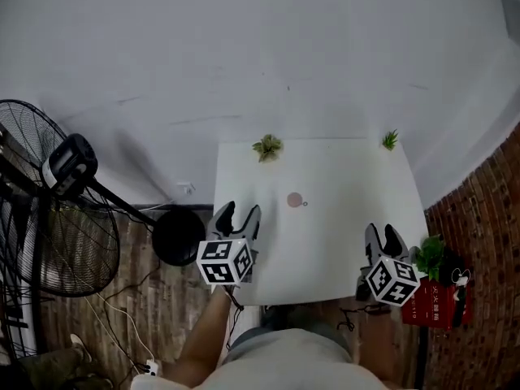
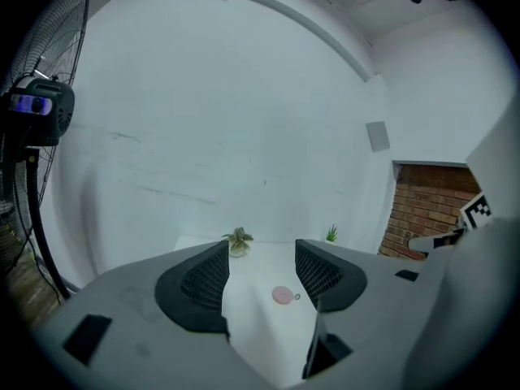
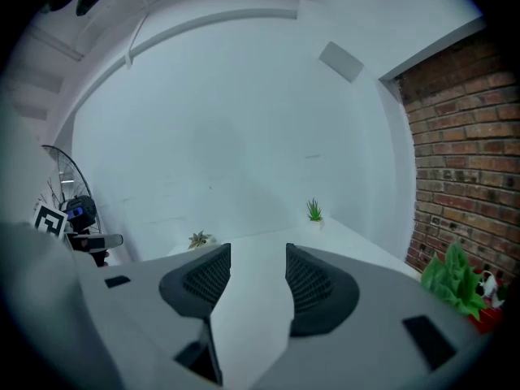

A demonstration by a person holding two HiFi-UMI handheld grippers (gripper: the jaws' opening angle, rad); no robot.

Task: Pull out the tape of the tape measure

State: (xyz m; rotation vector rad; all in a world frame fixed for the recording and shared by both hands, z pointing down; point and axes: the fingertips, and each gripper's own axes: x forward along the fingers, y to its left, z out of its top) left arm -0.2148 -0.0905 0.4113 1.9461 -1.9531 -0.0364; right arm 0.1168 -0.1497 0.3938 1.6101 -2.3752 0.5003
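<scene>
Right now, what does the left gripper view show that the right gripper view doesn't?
Only the left gripper view shows the pink tape measure, lying on the white table beyond the left gripper's open, empty jaws. Only the right gripper view shows the large leafy plant at its right edge; the right gripper's open jaws frame bare tabletop. Both show the table, the small potted plants at its far edge, the brick wall and the fan.

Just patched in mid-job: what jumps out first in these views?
A small pink tape measure lies near the middle of the white table. The left tool and right tool hover at the near edge, jaws apart and empty. A big black fan stands on the floor at the left.
</scene>
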